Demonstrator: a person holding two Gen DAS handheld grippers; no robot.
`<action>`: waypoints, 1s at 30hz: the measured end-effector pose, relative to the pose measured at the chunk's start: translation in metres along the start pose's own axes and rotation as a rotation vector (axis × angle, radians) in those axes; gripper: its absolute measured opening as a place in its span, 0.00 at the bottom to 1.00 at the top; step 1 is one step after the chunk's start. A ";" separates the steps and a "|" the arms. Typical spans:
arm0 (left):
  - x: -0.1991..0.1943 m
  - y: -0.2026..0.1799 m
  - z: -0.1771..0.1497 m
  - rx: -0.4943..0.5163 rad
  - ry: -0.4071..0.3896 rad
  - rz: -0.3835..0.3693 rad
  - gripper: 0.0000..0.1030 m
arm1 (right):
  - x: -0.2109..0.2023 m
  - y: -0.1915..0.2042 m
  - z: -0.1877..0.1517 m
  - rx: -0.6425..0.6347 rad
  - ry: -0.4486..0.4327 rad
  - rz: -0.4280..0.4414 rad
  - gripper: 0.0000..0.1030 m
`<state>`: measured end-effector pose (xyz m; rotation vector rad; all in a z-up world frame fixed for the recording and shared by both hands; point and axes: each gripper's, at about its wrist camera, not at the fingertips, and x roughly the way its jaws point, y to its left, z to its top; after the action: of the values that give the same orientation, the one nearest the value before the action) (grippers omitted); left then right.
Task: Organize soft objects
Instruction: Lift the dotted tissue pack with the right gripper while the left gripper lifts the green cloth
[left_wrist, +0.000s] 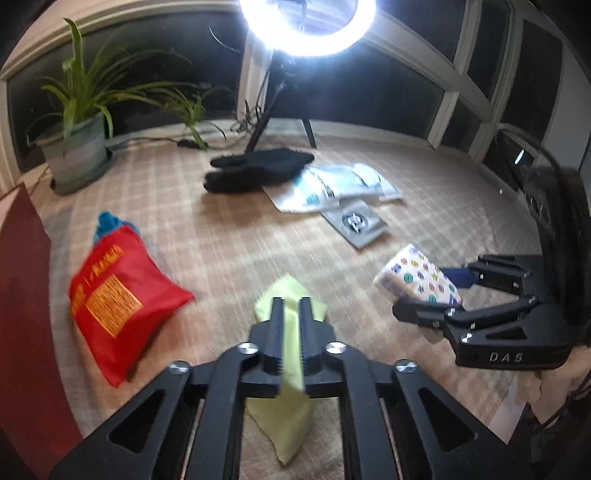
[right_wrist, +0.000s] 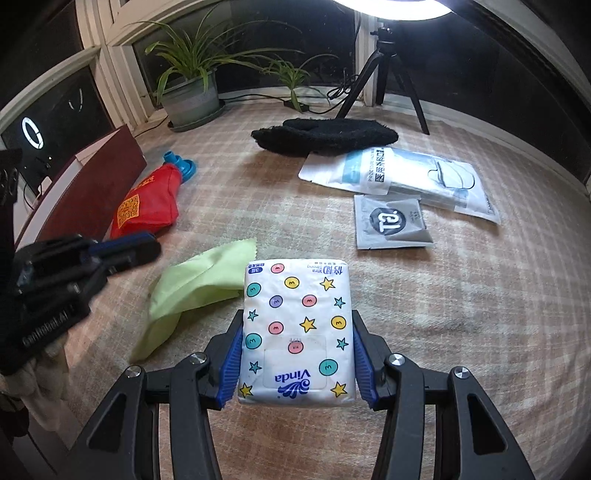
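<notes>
Checked mat (right_wrist: 461, 295): right claw (right_wrist: 297, 354) grips tissues (right_wrist: 295, 325) (firmly).

We see the left tool (left_wrist: 291, 301) with its jaws slightly parted and a yellow-green cloth (left_wrist: 291, 402) between them. A red pouch (left_wrist: 118, 306) lies to the left on the plaid surface (left_wrist: 229, 243). At right, the right tool (left_wrist: 428, 295) grips a patterned tissue pack (left_wrist: 413, 275).
</notes>
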<state>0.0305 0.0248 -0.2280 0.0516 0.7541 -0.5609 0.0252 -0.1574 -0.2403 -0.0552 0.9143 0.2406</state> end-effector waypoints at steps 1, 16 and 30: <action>0.001 -0.002 -0.003 0.009 0.006 -0.001 0.26 | 0.000 0.001 -0.001 -0.003 0.001 0.001 0.46; 0.034 -0.019 -0.030 0.108 0.050 0.071 0.47 | 0.007 -0.011 -0.016 0.040 0.025 0.005 0.46; 0.036 -0.013 -0.031 0.087 0.037 0.081 0.05 | 0.019 -0.019 -0.024 0.091 0.033 0.058 0.46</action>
<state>0.0256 0.0049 -0.2730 0.1725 0.7601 -0.5166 0.0220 -0.1761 -0.2708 0.0520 0.9597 0.2518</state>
